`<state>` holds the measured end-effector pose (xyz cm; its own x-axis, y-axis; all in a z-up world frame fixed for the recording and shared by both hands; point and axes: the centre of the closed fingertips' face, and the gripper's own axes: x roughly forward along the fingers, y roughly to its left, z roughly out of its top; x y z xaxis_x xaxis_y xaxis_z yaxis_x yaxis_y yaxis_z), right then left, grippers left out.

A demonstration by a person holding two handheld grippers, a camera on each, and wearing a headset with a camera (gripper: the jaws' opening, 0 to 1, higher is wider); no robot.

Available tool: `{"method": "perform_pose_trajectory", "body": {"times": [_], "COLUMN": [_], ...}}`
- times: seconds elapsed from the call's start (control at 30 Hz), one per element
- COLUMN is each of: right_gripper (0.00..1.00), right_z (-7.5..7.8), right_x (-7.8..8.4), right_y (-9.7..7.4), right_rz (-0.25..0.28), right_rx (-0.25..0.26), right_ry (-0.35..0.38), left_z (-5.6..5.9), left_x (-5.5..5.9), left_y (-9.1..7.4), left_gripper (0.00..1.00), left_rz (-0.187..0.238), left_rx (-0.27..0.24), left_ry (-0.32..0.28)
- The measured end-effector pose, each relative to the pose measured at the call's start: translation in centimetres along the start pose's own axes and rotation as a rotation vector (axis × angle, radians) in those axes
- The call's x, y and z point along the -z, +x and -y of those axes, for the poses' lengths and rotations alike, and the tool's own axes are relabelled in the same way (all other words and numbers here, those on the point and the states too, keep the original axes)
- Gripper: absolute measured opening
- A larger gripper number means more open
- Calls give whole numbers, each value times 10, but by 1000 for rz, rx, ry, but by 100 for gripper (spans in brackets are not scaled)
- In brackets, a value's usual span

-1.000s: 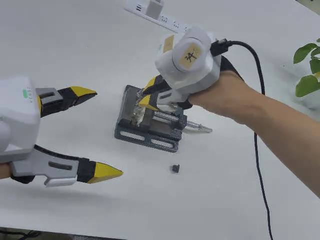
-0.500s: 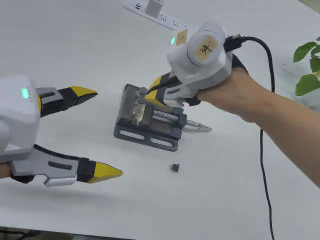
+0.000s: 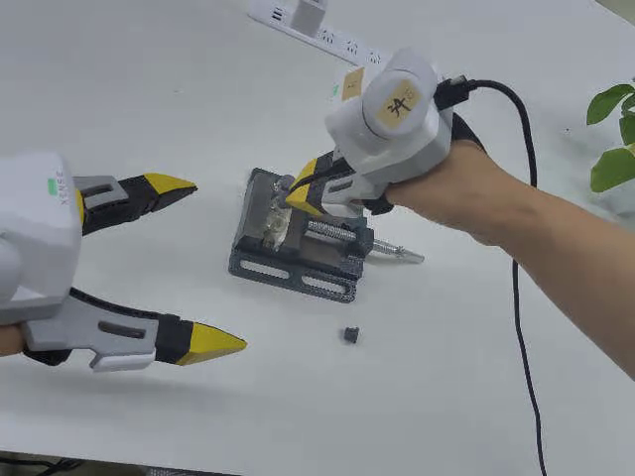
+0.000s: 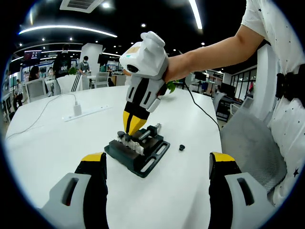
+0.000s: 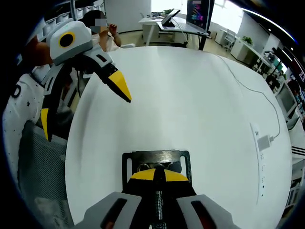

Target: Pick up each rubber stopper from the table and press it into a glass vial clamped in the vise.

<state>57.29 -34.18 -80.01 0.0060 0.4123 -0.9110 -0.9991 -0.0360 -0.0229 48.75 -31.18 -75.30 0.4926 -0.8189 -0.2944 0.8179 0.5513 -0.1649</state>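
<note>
on the white table [image 3: 149, 89], near its middle, we see the dark vise [image 3: 298, 260] with a glass vial [image 3: 272, 224] held between its blocks. the right gripper [image 3: 296, 190] is tilted down over the top of the vise, and its yellow tips are pressed together just above the clamped glass. a small grey round piece sits right at those tips, but we cannot tell whether it is pinched between them or seated on the vial. in the right gripper view the closed tips lie over the vise screw, with two round tops just beyond them.

one loose rubber stopper [image 3: 349, 335] lies on the table beside the vise, on the side nearer us, touching nothing. the left gripper [image 3: 213, 266] is held low, well apart from the vise, with its tongs spread wide and nothing between them.

a black cable [image 3: 519, 159] runs from the right gripper along the person's arm. a white power strip [image 3: 317, 28] lies at the far edge, and green plant leaves [image 3: 613, 139] show off to the right.
</note>
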Motion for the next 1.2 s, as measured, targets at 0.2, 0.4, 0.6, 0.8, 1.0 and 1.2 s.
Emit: {"method": "perform_pose_trajectory", "body": {"times": [0.2, 0.4, 0.6, 0.8, 1.0, 1.2], "right_gripper": [0, 0, 0, 0, 0, 0], "right_z": [-4, -2, 5, 2, 0, 2], "right_x": [-2, -1, 0, 0, 0, 0], "right_y": [0, 1, 3, 2, 2, 4], "right_rz": [-4, -15, -30, -50, -66, -106], "right_rx": [-11, -23, -35, -30, -44, -51], "right_ry": [-1, -5, -10, -26, -15, -39], "left_z": [-1, -2, -2, -2, -1, -2], "left_x": [-1, -1, -2, -2, -3, -3], "left_y": [0, 0, 1, 2, 2, 2], "left_gripper": [87, 87, 86, 86, 86, 86], "left_rz": [2, 4, 9, 11, 14, 18], "left_rx": [-2, -5, -5, -3, -3, -8], "left_ry": [-2, -7, -8, -9, -7, -11]}}
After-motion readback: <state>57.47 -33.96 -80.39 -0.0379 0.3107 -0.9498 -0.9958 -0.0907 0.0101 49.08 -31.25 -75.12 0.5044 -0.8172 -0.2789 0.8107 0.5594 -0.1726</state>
